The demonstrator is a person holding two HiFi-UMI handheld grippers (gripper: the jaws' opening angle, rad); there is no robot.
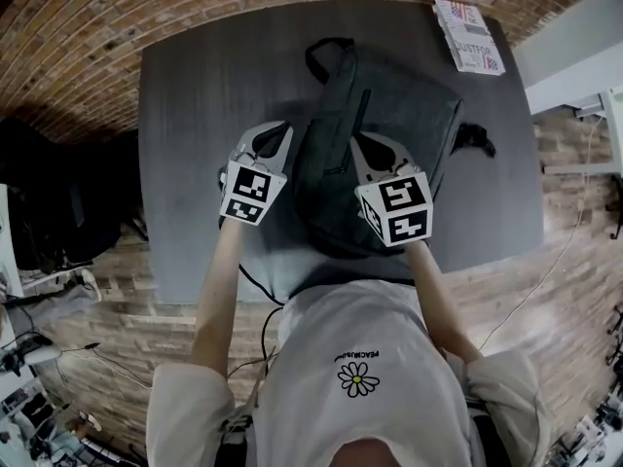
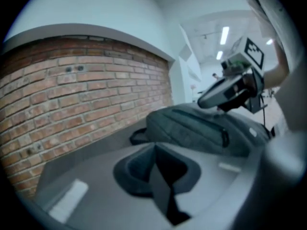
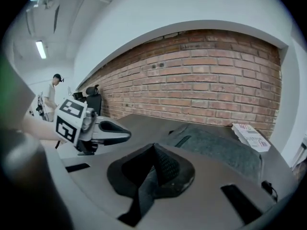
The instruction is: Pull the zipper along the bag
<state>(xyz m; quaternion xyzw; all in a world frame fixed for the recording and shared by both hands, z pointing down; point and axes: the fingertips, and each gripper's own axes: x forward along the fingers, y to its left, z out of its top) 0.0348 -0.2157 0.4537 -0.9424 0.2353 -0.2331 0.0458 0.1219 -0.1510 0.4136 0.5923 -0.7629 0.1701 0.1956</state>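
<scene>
Shows a dark grey worktop set against a red brick wall at 12 o'clock, with a plank floor at 3, 6 and 9 o'clock. Carries a dark grey bag lying flat near the middle, carry handle toward 12 o'clock. Zipper along the top face of the bag, from 12 toward 6 o'clock. Black strap end on the bare surface at 3 o'clock of the bag. Stack of printed papers at the 1 o'clock corner, well apart from the bag.

Left hand-held gripper at 9 o'clock of the bag, just beside its edge, over bare worktop; jaws together, nothing between them. Right hand-held gripper above the bag, close to the zipper line; jaws likewise together and empty. Cannot tell whether either tip touches the fabric.

Beyond the brick, a white wall and a ceiling light strip. Far off at 9 o'clock in the right gripper view, a standing person beside a black chair. Thin cable loose on the floor at 4 o'clock.
</scene>
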